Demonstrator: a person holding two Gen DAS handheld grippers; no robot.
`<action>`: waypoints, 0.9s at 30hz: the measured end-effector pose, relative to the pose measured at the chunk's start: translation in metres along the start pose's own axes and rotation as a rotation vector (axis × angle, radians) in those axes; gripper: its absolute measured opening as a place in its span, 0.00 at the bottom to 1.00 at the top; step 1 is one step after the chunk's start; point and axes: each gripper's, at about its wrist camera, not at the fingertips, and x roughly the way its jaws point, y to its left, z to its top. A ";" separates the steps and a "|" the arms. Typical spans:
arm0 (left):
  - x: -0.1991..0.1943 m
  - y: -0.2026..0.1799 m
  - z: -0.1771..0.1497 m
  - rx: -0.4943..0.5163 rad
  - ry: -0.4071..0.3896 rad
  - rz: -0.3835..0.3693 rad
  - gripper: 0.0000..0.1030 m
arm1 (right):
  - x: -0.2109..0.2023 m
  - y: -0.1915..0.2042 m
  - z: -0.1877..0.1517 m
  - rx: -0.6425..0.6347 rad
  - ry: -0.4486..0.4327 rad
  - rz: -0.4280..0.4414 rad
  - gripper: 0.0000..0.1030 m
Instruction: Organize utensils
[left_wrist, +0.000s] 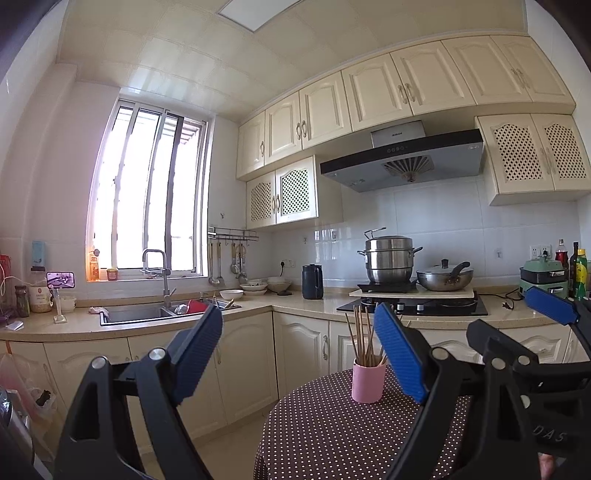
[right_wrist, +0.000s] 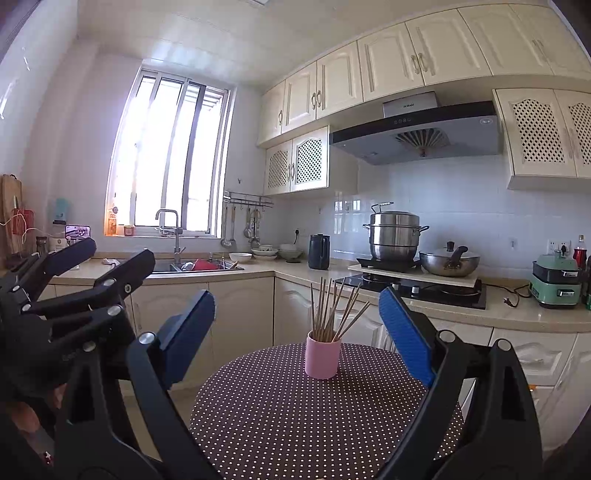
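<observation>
You held both grippers level over the polka-dot bench (right_wrist: 295, 424). The left gripper (left_wrist: 299, 350) stood wide apart, gripping nothing; the right gripper (right_wrist: 295, 332) gaped too, empty. The pink cup (right_wrist: 322, 359) of chopsticks (right_wrist: 328, 308) stood upright on the bench, ahead of both.

The cup (right_wrist: 322, 359) is pink and the chopsticks (right_wrist: 332, 308) in it are light brown. The tablecloth (right_wrist: 295, 417) is dark brown with small white dots. The fingers (right_wrist: 406, 336) have blue ribbed pads on black frames.
</observation>
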 end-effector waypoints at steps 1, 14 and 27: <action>0.000 0.000 0.000 0.001 -0.001 0.000 0.80 | 0.000 0.000 0.000 -0.001 -0.001 -0.001 0.86; -0.001 -0.002 0.002 0.000 0.001 0.001 0.80 | 0.000 0.001 0.000 0.001 0.003 0.001 0.86; -0.002 -0.004 0.001 0.009 0.000 0.007 0.80 | 0.002 0.001 -0.002 0.009 0.012 0.003 0.86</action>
